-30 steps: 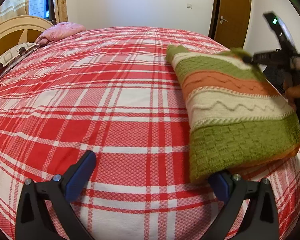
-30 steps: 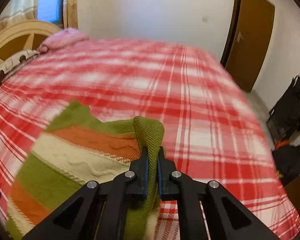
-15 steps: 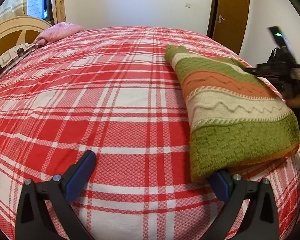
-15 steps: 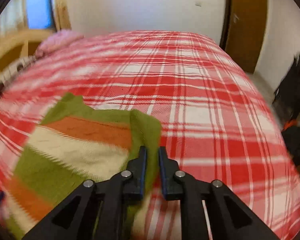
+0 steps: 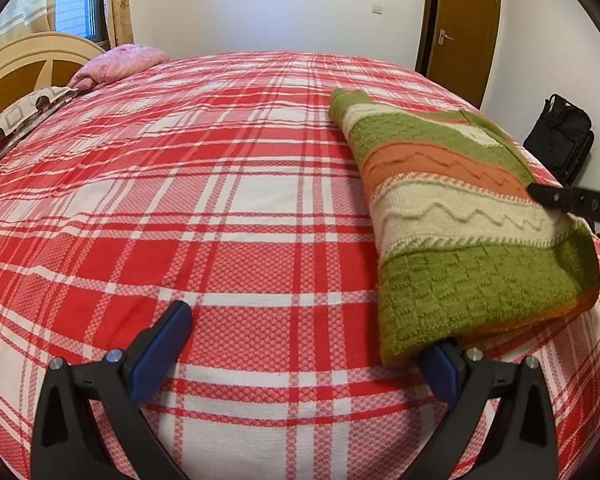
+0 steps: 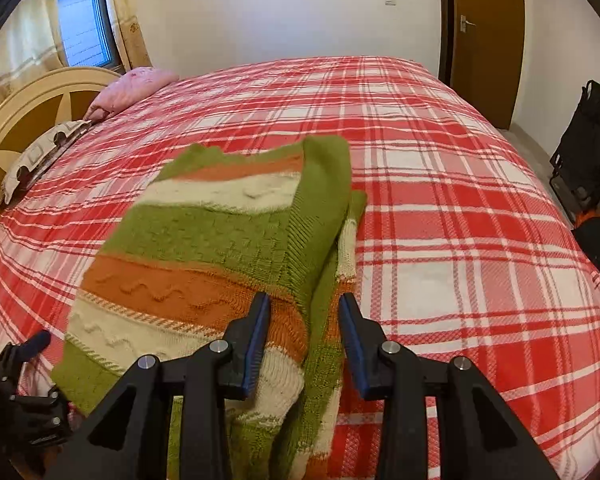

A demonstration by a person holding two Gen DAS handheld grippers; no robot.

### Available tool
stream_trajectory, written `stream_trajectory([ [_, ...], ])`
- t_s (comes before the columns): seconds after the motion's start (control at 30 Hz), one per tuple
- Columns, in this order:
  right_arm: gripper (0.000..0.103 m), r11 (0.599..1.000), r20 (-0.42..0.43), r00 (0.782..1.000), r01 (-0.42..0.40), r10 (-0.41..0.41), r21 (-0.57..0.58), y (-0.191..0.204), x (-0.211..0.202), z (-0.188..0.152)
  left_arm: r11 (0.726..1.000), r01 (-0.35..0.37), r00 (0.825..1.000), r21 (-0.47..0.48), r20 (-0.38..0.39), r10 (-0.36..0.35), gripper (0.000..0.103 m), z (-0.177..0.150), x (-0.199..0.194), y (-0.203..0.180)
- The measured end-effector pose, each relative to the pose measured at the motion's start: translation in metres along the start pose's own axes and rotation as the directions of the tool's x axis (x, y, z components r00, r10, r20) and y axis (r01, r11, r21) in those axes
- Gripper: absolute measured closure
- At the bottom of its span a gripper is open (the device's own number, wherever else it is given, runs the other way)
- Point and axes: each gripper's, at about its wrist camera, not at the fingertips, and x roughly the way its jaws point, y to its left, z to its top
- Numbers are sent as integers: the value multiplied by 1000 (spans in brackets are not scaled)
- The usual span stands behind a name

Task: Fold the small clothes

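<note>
A knitted sweater (image 5: 460, 216) with green, orange and cream stripes lies folded on the red plaid bed cover (image 5: 180, 184). My left gripper (image 5: 304, 352) stands wide open at the near edge. Its right finger (image 5: 440, 368) is tucked under the sweater's near corner, and its left finger rests on bare cover. In the right wrist view my right gripper (image 6: 304, 336) hovers over the sweater (image 6: 204, 248). Its jaws stand apart and are closing. The folded-over green edge runs between them, but the pads do not press on it. The left gripper (image 6: 24, 360) shows at the lower left there.
A pink pillow (image 5: 124, 62) and a patterned pillow (image 5: 24, 120) lie by the cream headboard (image 5: 20, 68) at the far left. A brown door (image 5: 460, 24) and a black bag (image 5: 560, 140) stand beyond the bed's right side.
My right gripper let go of the green sweater edge and its jaws came apart. It drew back along the sweater, and the lifted edge now lies flat. The left gripper stayed put.
</note>
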Motion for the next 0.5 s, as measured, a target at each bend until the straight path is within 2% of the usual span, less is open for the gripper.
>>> stream_trajectory([
  [0.03, 84, 1000, 0, 1000, 6, -6, -5, 2, 0, -1, 1000, -1, 1000, 1, -2, 1, 0, 0, 0, 0],
  [0.13, 84, 999, 16, 999, 48, -48, -4, 4, 1, -8, 1000, -8, 1000, 6, -9, 8, 0, 2, 0, -1],
  [0.37, 83, 997, 28, 1000, -12, 10, 81, -15, -7, -16, 999, 19, 999, 28, -44, -18, 0, 2, -5, 2],
  [0.43, 83, 995, 33, 999, 3, -7, 95, -15, -23, -18, 999, 22, 998, 40, -58, -19, 0, 0, -10, 3],
  [0.5, 83, 995, 49, 997, 52, -56, 84, -10, -42, -22, 998, 31, 997, 55, -75, -27, 0, -1, -15, 4],
])
